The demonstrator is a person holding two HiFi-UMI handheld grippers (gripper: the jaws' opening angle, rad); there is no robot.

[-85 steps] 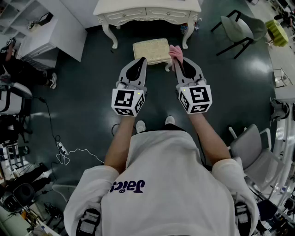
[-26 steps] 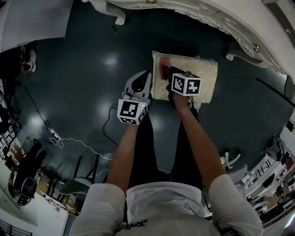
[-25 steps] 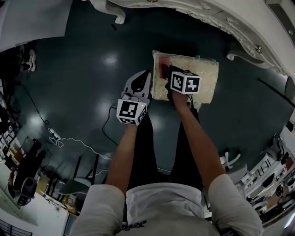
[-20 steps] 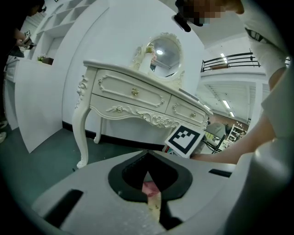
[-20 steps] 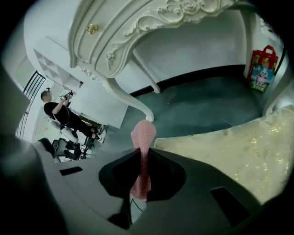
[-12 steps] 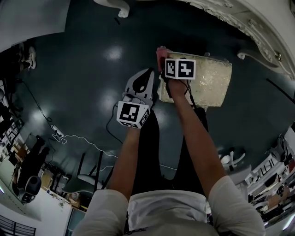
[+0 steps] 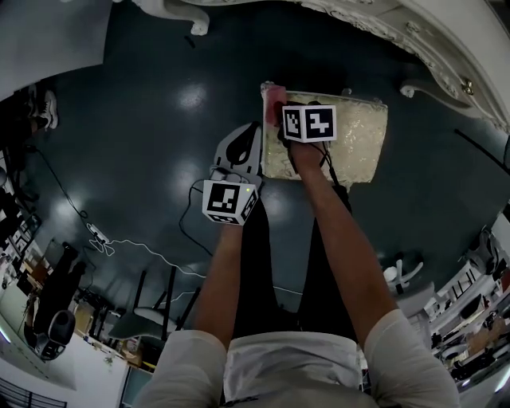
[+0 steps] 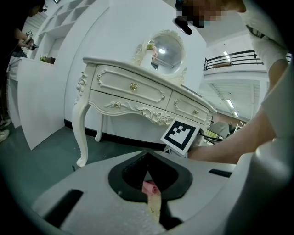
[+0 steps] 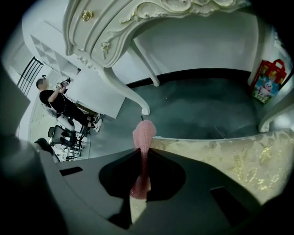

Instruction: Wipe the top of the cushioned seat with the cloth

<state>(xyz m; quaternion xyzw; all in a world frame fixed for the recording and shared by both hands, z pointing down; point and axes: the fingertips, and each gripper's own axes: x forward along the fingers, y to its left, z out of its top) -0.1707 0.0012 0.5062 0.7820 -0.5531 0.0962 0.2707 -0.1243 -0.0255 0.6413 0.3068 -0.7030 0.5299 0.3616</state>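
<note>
The cushioned seat (image 7: 351,143) is a pale patterned rectangle on the dark floor, just in front of the dressing table. My right gripper (image 7: 280,118) reaches down over the seat's left end, shut on the pink cloth (image 7: 273,99), which lies at the seat's far left corner. In the right gripper view the cloth (image 9: 143,133) sticks out past the right gripper's (image 9: 141,153) closed jaws, over the seat (image 9: 229,160) edge. My left gripper (image 7: 253,131) hovers left of the seat, above the floor, shut and holding nothing. In the left gripper view the left gripper (image 8: 148,153) points toward the table.
A white ornate dressing table (image 7: 382,32) stands just beyond the seat, its leg (image 7: 191,16) at far left. The table (image 8: 133,92) carries a round mirror (image 8: 165,48). A cable (image 7: 119,239) lies on the floor at left. A person (image 9: 53,101) stands far off; a red bag (image 9: 268,80) sits under the table.
The person has stepped up to the seat. The right gripper came down onto it and slid the cloth toward the far left corner. The left gripper stayed beside the seat.
</note>
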